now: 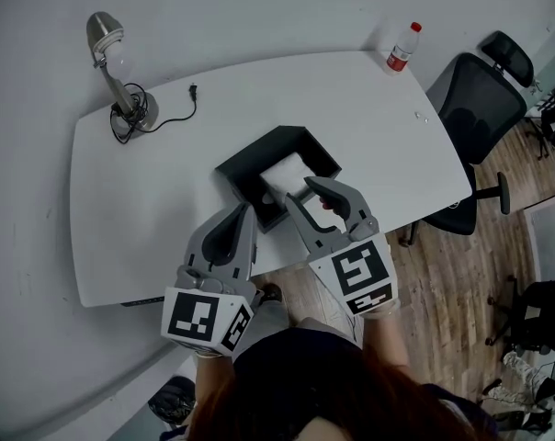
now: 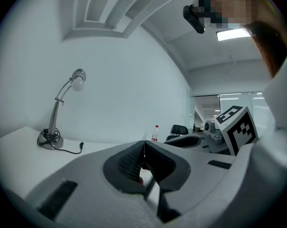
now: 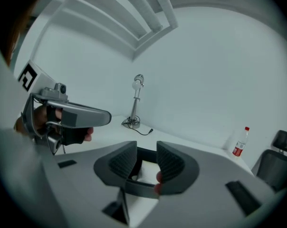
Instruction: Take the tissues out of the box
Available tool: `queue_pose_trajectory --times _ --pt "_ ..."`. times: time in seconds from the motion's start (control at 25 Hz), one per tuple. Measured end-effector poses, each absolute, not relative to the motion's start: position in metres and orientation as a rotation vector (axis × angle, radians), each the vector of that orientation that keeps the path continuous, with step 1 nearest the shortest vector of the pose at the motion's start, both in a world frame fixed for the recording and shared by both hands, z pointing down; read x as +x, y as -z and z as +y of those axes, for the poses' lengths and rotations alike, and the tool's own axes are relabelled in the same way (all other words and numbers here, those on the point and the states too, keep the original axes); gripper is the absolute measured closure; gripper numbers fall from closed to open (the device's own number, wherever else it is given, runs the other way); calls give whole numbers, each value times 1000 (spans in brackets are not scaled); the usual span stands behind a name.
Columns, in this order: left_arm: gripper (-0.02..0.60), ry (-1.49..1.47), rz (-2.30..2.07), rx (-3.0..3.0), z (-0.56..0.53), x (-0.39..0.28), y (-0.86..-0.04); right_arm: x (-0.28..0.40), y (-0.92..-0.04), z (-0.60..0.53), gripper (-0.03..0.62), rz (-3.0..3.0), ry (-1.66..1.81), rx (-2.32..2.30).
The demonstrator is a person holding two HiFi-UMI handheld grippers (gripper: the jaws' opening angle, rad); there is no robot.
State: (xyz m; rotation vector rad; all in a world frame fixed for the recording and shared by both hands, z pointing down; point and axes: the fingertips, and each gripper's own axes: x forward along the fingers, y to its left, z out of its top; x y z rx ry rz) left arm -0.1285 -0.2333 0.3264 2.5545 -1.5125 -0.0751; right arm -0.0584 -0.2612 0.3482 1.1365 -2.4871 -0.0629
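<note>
**Two hand-held claws at an open black tissue box on a white worktop**

Seen from above, an open-topped black box sits near the front edge of a white, rounded worktop. White tissues lie inside the box as a flat stack and fill most of its floor.

A person in dark clothing holds a grey claw in each hand, and both claws reach toward the near side of the box. The right claw points slightly downward, with its tips over the near wall of the box. Its two dark, ribbed pads stand apart in a released position and press on nothing. In the right gripper view, the white tissues show through the gap between the pads.

The left claw is held level just beside the near left corner of the box. It is clenched, with its pads meeting tip to tip and nothing held between them. Whether it touches the box cannot be told.

Each claw carries a marker cube printed with black-and-white square patterns, which contain no letters.

Beyond the box to the left stands a silver lamp, with its black cord trailing toward the box. Beyond the box to the right, at the far edge of the worktop, stands a clear bottle with a red cap and a red label. The print on the label is too small to read. A black office chair stands to the right of the box, off the worktop, on a wooden floor.
</note>
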Motion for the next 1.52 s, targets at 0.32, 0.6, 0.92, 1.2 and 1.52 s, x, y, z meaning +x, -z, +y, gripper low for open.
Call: queue_pose_trajectory --times 0.32,0.6,0.92,1.2,1.52 --pt "560 67 -1479 2535 -251 -136 -338 -70 -374 -281 405 -2414 15 1080" --pt "560 61 -1453 2517 -265 -142 -348 -74 -400 -296 381 -2320 -33 1041" --pt "560 60 -1449 2484 -277 -150 -358 -76 -431 -309 358 -2194 -97 964" --pt "560 54 -1445 2458 -285 -155 -367 -77 -454 -315 347 -2092 -153 904" --pt "560 48 -1445 2433 -291 -159 -373 -74 -475 -320 338 -1975 -207 847"
